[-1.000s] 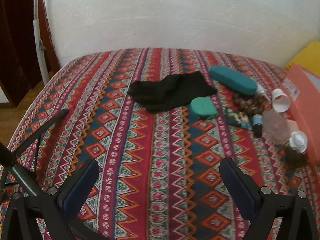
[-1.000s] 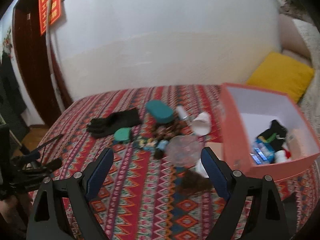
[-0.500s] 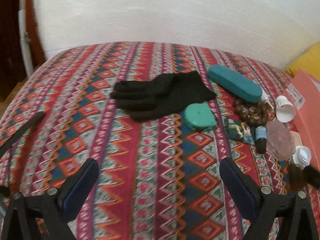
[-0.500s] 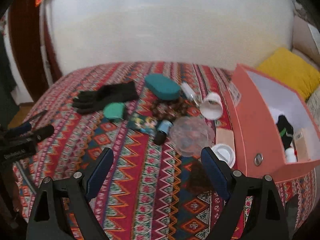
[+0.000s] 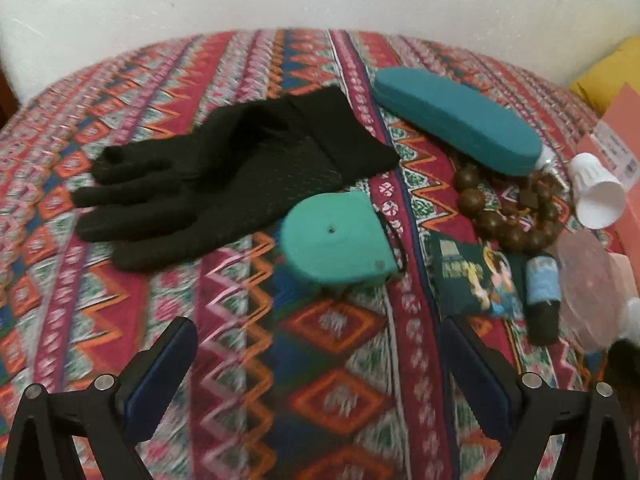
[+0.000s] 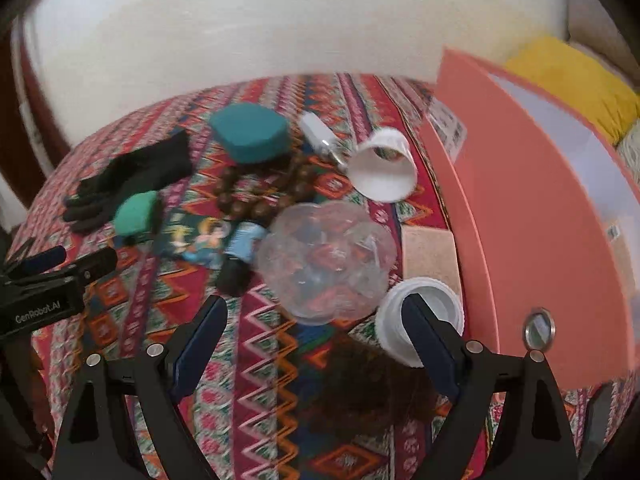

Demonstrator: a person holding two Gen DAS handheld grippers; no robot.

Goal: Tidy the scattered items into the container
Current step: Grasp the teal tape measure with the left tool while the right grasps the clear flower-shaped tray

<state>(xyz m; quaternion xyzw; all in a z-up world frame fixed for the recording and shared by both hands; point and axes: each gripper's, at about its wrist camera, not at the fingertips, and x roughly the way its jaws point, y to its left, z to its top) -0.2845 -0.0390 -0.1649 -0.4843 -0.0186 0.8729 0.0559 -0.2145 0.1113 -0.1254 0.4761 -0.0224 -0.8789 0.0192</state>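
both grippers hang low over the patterned bed (image 5: 340, 380), each with its jaws spread wide and nothing between them. the left gripper (image 5: 320, 364) faces the small teal case (image 5: 336, 236), which lies just beside the black glove (image 5: 224, 176) toward the bed's left side; the long teal glasses case (image 5: 456, 124) lies behind it, near the bed's far edge. the right gripper (image 6: 316, 340) faces the crumpled clear plastic lid (image 6: 324, 256), with the white jar cap (image 6: 420, 316) right at its right finger and a dark brown tuft (image 6: 360, 392) below the jaws. the orange box (image 6: 520, 220), the container, stands open at the bed's right edge, touching or nearly touching the cap.

the step in hand looks like an approach for a first pick on each side. for the left, centre the small teal case between the pads, close across its narrower width and keep clear of the glove cuff so it isn't dragged along. for the right, choose one target: the cap is rigid and nearest the box, the clear lid flexes and may slip. lift straight up before crossing the box wall.

also waiting: wooden beads (image 6: 260, 196), a picture card (image 6: 196, 240), a blue-labelled bottle (image 6: 240, 256) and a white paper cup (image 6: 384, 168) on its side.
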